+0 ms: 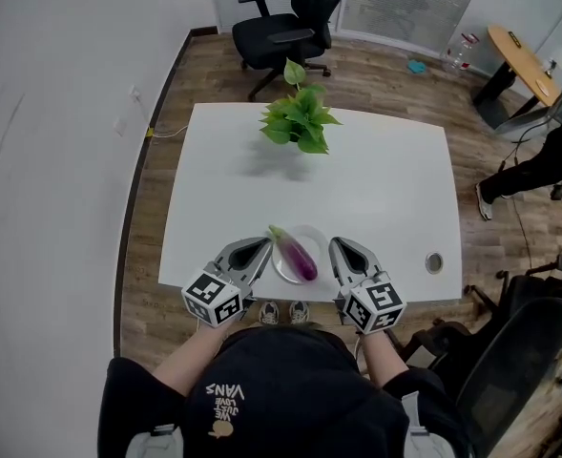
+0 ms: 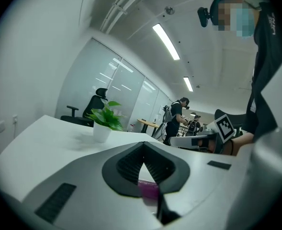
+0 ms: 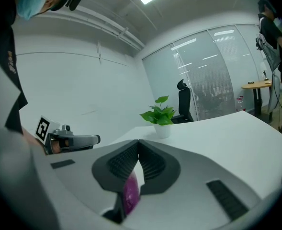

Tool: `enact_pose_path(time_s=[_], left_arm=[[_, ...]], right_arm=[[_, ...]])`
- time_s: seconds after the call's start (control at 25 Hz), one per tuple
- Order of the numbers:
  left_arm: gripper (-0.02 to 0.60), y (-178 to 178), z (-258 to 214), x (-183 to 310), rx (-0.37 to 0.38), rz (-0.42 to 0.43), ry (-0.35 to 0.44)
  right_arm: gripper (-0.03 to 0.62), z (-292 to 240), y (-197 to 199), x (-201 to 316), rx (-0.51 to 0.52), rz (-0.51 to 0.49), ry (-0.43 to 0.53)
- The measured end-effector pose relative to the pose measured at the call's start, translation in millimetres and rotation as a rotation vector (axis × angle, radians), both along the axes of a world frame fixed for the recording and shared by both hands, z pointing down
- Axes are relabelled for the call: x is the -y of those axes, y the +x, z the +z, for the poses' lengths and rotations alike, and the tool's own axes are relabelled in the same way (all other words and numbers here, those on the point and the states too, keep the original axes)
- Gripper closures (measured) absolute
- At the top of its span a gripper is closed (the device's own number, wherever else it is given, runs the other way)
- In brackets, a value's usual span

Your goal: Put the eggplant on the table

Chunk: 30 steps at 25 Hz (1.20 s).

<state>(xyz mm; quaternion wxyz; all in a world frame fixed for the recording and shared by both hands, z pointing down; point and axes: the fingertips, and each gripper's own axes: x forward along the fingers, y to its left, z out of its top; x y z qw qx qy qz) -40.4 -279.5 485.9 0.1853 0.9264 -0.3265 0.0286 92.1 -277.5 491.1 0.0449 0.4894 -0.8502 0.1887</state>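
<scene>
Purple eggplant lies between left gripper, right gripper.

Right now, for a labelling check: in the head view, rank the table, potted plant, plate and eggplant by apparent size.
1. table
2. potted plant
3. plate
4. eggplant, nearly as long as the plate but thinner

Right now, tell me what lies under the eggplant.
A white plate on the table lies under the eggplant. The plate's middle is covered by it.

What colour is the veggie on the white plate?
Shiny purple, with a green stem end; the long purple eggplant shows best in the head view.
</scene>
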Motion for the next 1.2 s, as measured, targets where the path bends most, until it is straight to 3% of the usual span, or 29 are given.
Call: enact_pose_path(time_s=[0.16, 1.2], left_arm=[[0.571, -1.4, -5.7, -5.7, 0.022, -0.015, 0.063], [0.571, -1.1, -6.5, -4.0, 0.04, -0.007, 0.069]], right_arm=[[0.576, -1.4, -0.7, -3.9, -0.015, -0.001, 0.011], [0.576, -2.9, 3.3, -5.1, -0.043, 0.008, 0.012]])
